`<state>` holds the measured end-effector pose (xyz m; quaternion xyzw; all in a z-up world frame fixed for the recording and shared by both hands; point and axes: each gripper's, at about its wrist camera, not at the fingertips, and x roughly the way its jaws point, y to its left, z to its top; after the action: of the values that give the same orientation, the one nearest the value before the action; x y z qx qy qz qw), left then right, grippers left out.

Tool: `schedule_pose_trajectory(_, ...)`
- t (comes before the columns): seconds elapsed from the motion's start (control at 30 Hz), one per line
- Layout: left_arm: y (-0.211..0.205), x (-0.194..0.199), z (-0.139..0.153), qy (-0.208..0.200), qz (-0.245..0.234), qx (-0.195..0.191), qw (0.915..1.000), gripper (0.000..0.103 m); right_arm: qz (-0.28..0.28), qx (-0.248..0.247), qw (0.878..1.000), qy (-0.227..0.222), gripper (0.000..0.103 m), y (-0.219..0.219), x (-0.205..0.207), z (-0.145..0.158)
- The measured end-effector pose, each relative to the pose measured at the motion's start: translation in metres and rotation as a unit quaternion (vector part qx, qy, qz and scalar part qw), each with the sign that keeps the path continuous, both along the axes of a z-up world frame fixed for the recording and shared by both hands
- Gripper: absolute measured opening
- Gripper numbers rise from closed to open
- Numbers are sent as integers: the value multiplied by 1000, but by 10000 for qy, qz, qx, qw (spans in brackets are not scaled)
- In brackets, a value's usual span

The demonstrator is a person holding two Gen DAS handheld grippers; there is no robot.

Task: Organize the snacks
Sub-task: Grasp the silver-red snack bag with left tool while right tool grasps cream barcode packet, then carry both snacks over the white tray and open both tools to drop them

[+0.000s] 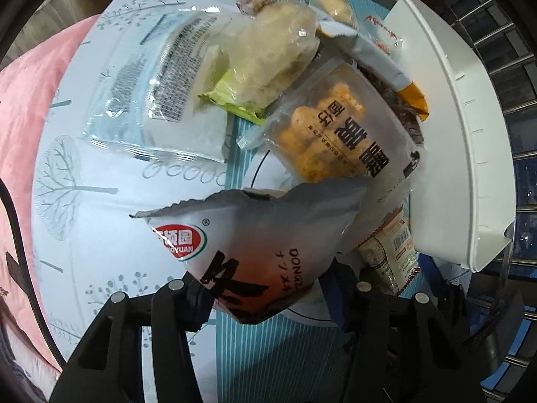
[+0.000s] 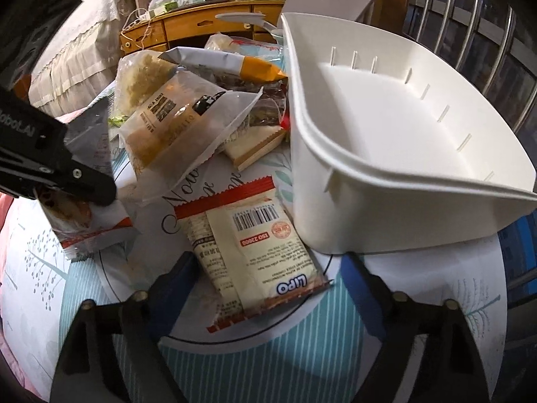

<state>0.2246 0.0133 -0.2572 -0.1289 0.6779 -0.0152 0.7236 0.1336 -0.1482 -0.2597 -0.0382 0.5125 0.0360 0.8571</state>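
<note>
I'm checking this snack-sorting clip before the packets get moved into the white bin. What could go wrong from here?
1. The left hand-held gripper pinches the grey snack packet near one corner only, so it may swing or slip out.
2. The right hand-held gripper straddles the flat LiPO packet; its fingers might slide over the film instead of catching it.
3. The white bin stands close beside that packet, so a finger could nudge it.

Dim warm indoor light, probably from overhead, glare on wrappers, heavy fisheye bending w/ dark corners, slight blur
</note>
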Motion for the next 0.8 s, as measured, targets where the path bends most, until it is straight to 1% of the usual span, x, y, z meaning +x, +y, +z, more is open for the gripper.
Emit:
schedule_pose_trajectory(0.03,2,0,5,-36,15,-3,10000,50,-4,-1,10000,21,74,0,0,1)
schedule_pose_trajectory(0.07,4,-1,10,-59,24,2,10000,50,4,-3,10000,47,71,1,-1,2)
schedule_pose_trajectory(0.13,6,-3,23,-151,56,5,9999,49,34,-12,9998,179,60,4,-3,6)
schedule_pose_trajectory(0.17,6,-3,28,-191,72,-8,9998,49,61,17,9997,246,58,6,-3,7)
schedule_pose_trajectory(0.2,7,-5,35,-258,94,-23,9996,49,110,107,9993,328,54,9,-4,8)
schedule_pose_trajectory(0.37,13,-15,63,-518,123,-42,9986,49,259,525,9962,647,51,19,-10,13)
schedule_pose_trajectory(0.47,13,-22,81,-662,180,-3,9976,49,340,667,9946,719,50,22,-15,18)
schedule_pose_trajectory(0.63,12,-33,109,-942,177,38,9954,49,562,816,9935,558,50,25,-25,44)
schedule_pose_trajectory(0.77,1,-35,130,-1176,81,12,9930,49,749,838,9935,201,50,23,-32,77)
schedule_pose_trajectory(0.8,-1,-36,139,-1289,75,8,9916,49,771,830,9935,136,50,20,-30,83)
